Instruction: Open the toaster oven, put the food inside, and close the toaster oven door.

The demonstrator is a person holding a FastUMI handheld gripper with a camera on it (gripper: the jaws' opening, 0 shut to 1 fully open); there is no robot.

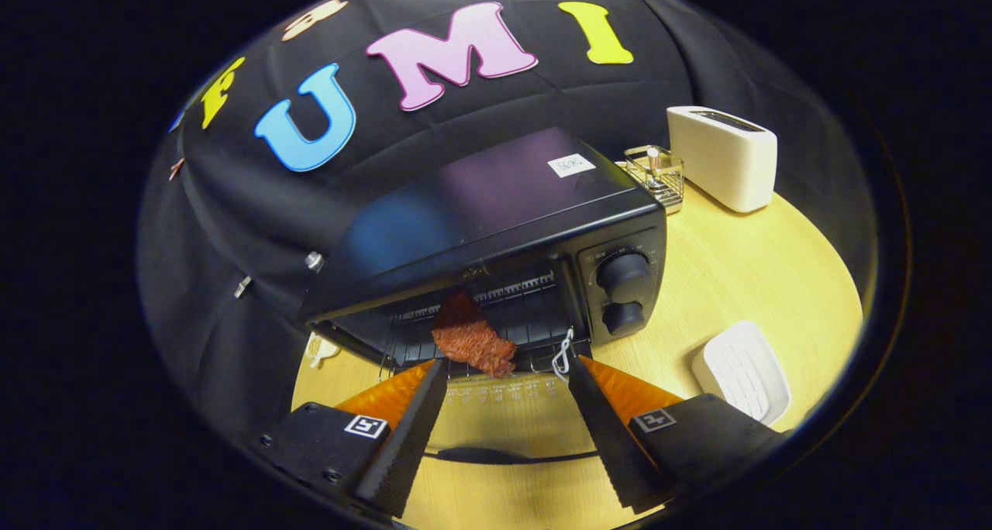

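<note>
Meat in the open oven
We see our gripper (508,367) spread wide, empty; meat (471,338) half shadowed inside the oven (496,204).

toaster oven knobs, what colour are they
Black, like the toaster oven body; the two knobs show clearly in the gripper view.

Open tongs (508,367); food (473,338) just ahead.

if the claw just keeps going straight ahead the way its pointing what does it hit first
Most likely the piece of meat lying at the mouth of the open toaster oven, just ahead of the open claw and nearer one finger. Depth is unclear; the wire rack under it could come first.
</note>
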